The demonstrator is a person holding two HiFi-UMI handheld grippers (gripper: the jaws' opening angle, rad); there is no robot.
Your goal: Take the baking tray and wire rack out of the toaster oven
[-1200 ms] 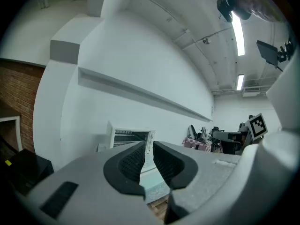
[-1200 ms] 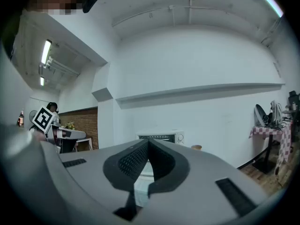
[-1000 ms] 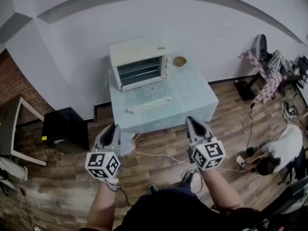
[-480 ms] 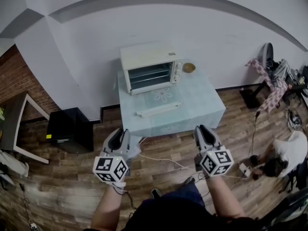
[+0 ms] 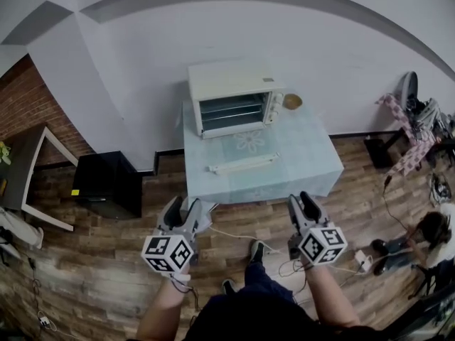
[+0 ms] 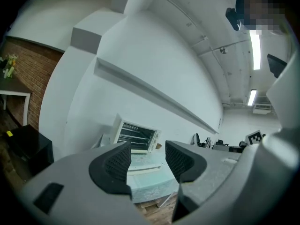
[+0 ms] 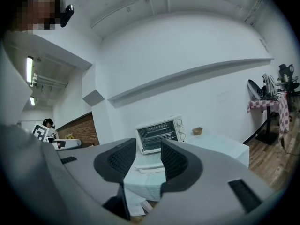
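**Left gripper** [image 5: 182, 209]: grey tongs with a black-and-white marker cube. Its jaws have just been opening and stand released, wide apart, with nothing between the pads.

**Right gripper** [image 5: 303, 202]: same make. Its jaws have also just been opening, with a narrower gap that is likewise empty.

**Cream-white boxy toaster oven** [image 5: 234, 96]: well ahead of both tongs, at the far edge of the table and roughly between their lines of aim. The print by its knobs is too small to read.

**Metal wire rack** [image 5: 232, 110]: inside the oven cavity. The baking tray cannot be told apart from it.

**Square table under pale blue-green cloth** [image 5: 313, 158]: apart from both tongs.

**Long white bar** [image 5: 242, 164]: lies on the cloth, nearer the tongs than the oven.

**Small brown bowl** [image 5: 292, 101]: just right of the oven.
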